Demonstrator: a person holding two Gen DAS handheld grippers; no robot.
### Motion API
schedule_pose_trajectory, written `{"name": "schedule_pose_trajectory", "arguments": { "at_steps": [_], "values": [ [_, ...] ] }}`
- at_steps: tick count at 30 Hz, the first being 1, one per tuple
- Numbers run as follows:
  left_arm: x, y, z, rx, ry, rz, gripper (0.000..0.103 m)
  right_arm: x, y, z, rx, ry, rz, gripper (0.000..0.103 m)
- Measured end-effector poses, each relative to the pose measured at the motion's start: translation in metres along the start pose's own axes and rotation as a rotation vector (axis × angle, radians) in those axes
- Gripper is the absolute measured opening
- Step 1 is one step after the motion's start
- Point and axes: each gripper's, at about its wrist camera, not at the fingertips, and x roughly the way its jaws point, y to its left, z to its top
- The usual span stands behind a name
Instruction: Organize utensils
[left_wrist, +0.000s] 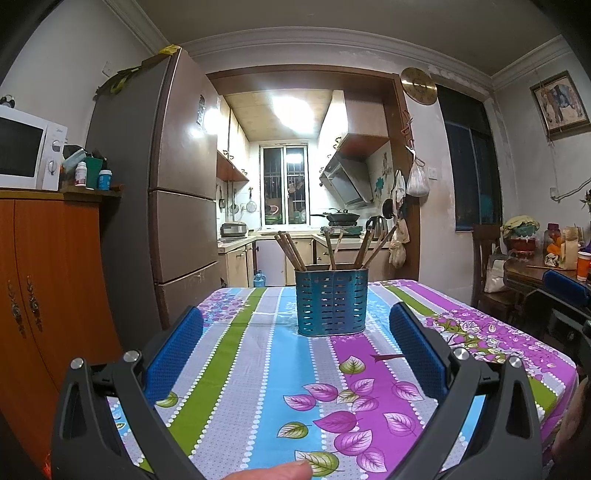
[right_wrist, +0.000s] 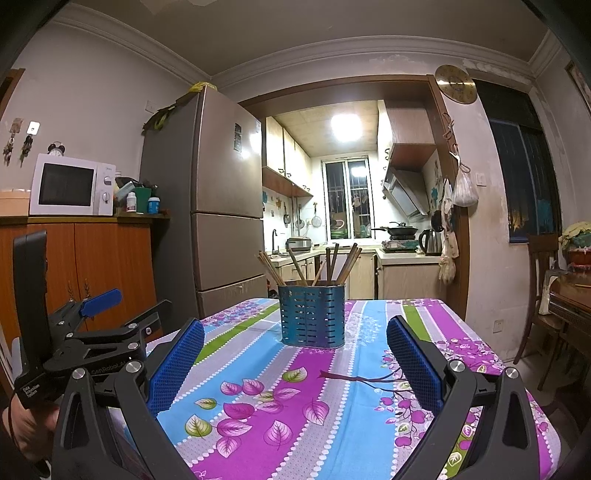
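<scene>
A blue perforated metal utensil holder (left_wrist: 331, 302) stands upright on the far middle of the table, with several wooden chopsticks (left_wrist: 291, 251) leaning out of its top. It also shows in the right wrist view (right_wrist: 312, 315), with the chopsticks (right_wrist: 334, 262) above it. My left gripper (left_wrist: 295, 325) is open and empty, well short of the holder. My right gripper (right_wrist: 295, 334) is open and empty, also short of the holder. The left gripper shows at the left edge of the right wrist view (right_wrist: 101, 299).
The table wears a striped floral cloth (left_wrist: 258, 387). A fridge (left_wrist: 184, 184) and an orange cabinet (left_wrist: 48, 288) with a microwave (left_wrist: 26, 151) stand to the left. A wooden chair (right_wrist: 543, 295) and a cluttered side table (left_wrist: 546, 266) stand to the right.
</scene>
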Motion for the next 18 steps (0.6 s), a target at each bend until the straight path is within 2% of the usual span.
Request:
{"name": "schedule_pose_trajectory", "arguments": {
  "at_steps": [18],
  "values": [
    [0.0005,-0.0015,-0.0012,0.006,0.0,-0.002,0.098,0.002,-0.0005,-0.0003,-0.001,-0.001,0.002,0.098]
  ]
}}
